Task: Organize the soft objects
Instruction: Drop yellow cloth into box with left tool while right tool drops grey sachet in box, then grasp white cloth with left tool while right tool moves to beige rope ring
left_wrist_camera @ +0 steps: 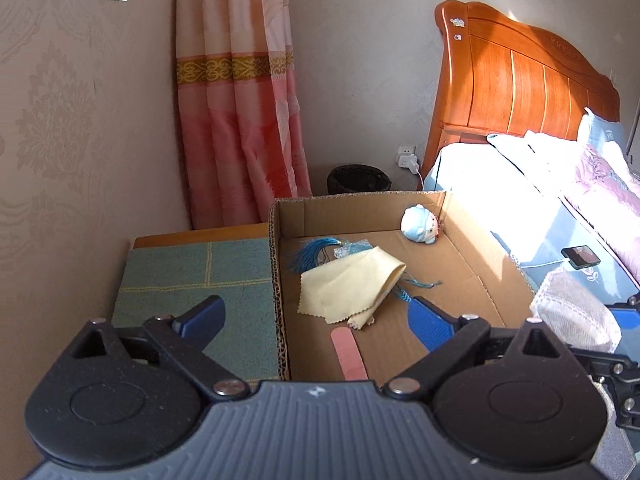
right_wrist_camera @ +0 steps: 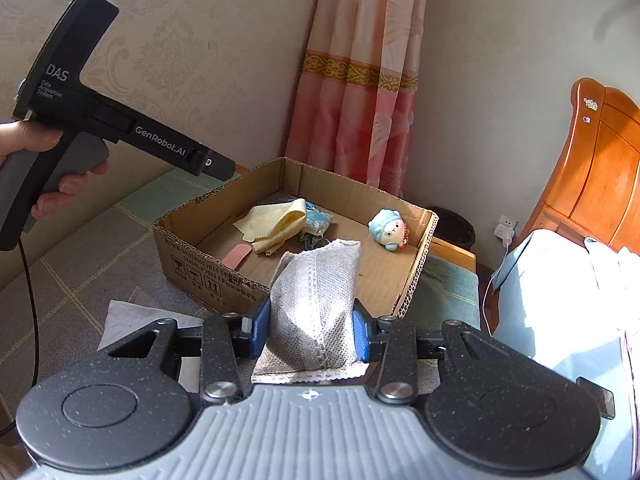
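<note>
My right gripper (right_wrist_camera: 311, 326) is shut on a grey mesh pouch (right_wrist_camera: 316, 300) and holds it just in front of the near wall of an open cardboard box (right_wrist_camera: 208, 268). The pouch also shows at the right edge of the left wrist view (left_wrist_camera: 572, 312). The box (left_wrist_camera: 280, 280) holds a folded yellow cloth (left_wrist_camera: 352, 288), a blue tassel (left_wrist_camera: 310, 256), a pink strip (left_wrist_camera: 348, 356) and a small blue-and-white plush toy (left_wrist_camera: 420, 226). My left gripper (left_wrist_camera: 316, 320) is open and empty, straddling the box's left wall above the green mat.
The box stands on a green checked mat (left_wrist_camera: 192, 276) next to a bed (left_wrist_camera: 540, 216) with a wooden headboard (left_wrist_camera: 520, 72). A phone (left_wrist_camera: 581, 257) lies on the bed. A pink curtain (left_wrist_camera: 240, 120) and a dark bin (left_wrist_camera: 358, 179) are behind. A white sheet (right_wrist_camera: 132, 316) lies before the box.
</note>
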Tool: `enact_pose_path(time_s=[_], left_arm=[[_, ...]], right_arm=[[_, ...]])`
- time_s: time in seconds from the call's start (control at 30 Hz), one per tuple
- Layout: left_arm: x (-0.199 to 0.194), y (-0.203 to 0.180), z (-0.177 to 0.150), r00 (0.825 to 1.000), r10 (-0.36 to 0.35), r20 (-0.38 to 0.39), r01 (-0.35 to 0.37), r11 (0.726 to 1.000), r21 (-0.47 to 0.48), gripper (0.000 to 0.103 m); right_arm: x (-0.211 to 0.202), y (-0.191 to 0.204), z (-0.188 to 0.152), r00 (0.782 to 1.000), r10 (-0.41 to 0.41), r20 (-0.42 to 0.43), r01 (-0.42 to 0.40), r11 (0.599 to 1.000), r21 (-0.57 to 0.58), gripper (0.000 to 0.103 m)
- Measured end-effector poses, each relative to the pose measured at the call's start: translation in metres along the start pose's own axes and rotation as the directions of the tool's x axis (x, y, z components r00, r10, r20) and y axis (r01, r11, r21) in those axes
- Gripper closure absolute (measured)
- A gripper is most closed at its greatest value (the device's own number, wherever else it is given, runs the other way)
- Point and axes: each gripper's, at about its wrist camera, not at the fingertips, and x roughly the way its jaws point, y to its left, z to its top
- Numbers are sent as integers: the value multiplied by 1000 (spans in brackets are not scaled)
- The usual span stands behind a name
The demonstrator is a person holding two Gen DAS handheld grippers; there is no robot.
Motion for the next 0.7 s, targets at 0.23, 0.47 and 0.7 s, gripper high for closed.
enact_pose_path(time_s=[0.23, 0.47, 0.7], left_arm=[[-37, 9, -59, 995, 100, -22, -101, 993, -60, 1], [-45, 4, -92, 989, 132, -71, -132, 991, 2, 1], [-51, 8, -98, 991, 121, -64, -121, 993, 2, 1]], right_arm=[[19, -10, 26, 1000, -11, 3, 11, 1000, 24, 57], [52, -19, 60, 998, -55, 6, 55, 997, 49, 16], [48, -11, 54, 996, -81, 23, 80, 994, 75, 0]])
